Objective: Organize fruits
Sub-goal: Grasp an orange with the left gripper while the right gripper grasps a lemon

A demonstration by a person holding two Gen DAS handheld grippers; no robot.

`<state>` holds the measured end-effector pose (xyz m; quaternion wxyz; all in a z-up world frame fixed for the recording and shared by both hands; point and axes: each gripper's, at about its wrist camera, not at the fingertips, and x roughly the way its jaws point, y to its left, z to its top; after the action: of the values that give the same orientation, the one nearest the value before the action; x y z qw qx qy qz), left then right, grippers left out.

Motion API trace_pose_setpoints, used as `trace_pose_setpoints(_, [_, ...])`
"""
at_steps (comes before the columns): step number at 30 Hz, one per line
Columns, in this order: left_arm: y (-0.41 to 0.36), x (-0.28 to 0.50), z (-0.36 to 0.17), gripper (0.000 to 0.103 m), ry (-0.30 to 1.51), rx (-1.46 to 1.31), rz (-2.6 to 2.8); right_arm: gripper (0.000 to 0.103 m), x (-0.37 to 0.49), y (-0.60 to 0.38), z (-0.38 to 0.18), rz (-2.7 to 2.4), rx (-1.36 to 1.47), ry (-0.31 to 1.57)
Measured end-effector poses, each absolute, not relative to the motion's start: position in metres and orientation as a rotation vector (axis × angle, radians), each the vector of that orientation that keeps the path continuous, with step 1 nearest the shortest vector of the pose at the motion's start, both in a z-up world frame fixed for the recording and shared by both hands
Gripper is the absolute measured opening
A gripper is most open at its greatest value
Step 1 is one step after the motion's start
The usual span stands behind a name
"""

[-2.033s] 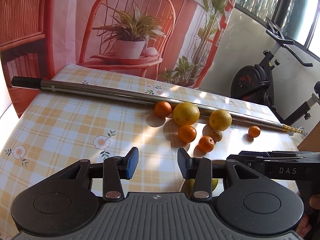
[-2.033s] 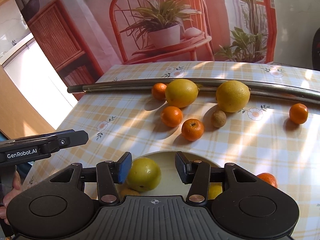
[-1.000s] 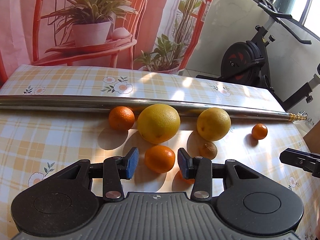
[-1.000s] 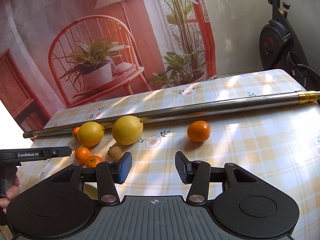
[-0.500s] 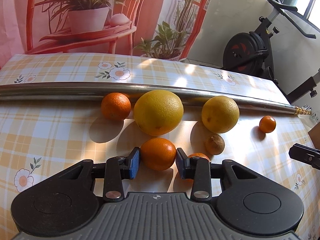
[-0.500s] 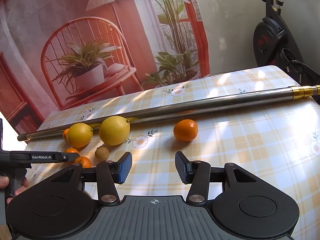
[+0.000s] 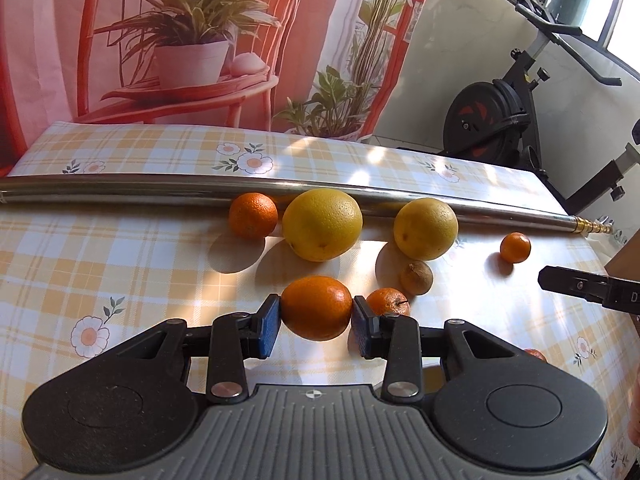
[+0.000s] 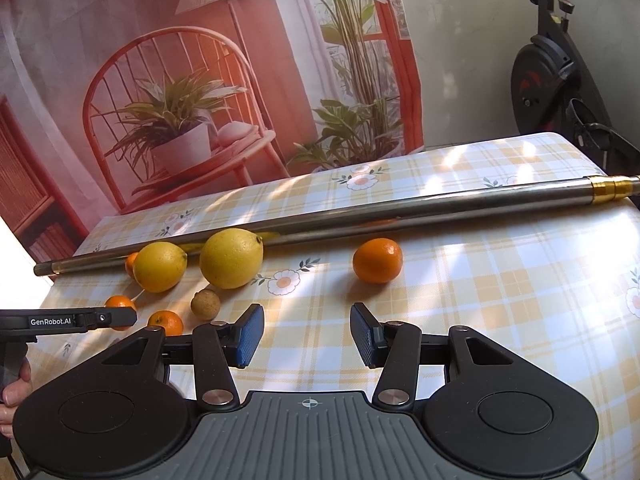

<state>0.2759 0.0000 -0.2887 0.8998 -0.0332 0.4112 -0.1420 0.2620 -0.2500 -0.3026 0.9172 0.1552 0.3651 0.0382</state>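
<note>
My left gripper [image 7: 316, 326] is shut on an orange [image 7: 316, 307], both blue pads touching its sides, just over the checked tablecloth. Behind it lie a small orange [image 7: 253, 215], a big yellow citrus [image 7: 322, 224], a second yellow citrus [image 7: 425, 228], a brown kiwi-like fruit [image 7: 417, 277], a small tangerine [image 7: 387, 301] and a far tangerine [image 7: 515, 247]. My right gripper [image 8: 307, 334] is open and empty, low over the cloth, with a lone orange [image 8: 377, 260] ahead of it. The two yellow citrus [image 8: 231, 257] show at its left.
A long steel pole [image 7: 160, 192] lies across the table behind the fruit; it also shows in the right wrist view [image 8: 400, 214]. The table's right edge [image 7: 600, 264] is close. An exercise bike [image 7: 496, 116] stands beyond. An orange bit [image 7: 534, 354] peeks out at lower right.
My left gripper moved forward onto the orange and closed until its pads touch it. My right gripper swung right, away from the plate of fruit, and stays open.
</note>
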Motion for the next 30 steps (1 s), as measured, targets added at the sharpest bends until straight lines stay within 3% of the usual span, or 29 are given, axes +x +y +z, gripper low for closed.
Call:
trace_pose_setpoints(8, [0.024,0.251,-0.273,0.040,0.809,-0.093,-0.261,0.045,0.298,-0.222,-0.283,0.151,0.241,0.729])
trace_pose_setpoints(13, [0.039,0.249,-0.269,0.040,0.814,-0.201,-0.218,0.051,0.327,-0.203,-0.281,0.171,0.170,0.697])
trace_pose_setpoints(15, [0.038,0.248,-0.268,0.040,0.804,-0.195,-0.208,0.060,0.338,-0.195,-0.286,0.167,0.149,0.710])
trace_pose_setpoints(21, [0.037,0.246,-0.267,0.040,0.793,-0.188,-0.217,0.070,0.363,-0.179,-0.303,0.166,0.131,0.766])
trace_pose_setpoints(30, [0.033,0.242,-0.271,0.040,0.782,-0.166,-0.219,0.071,0.381,-0.170,-0.323,0.145,0.155,0.826])
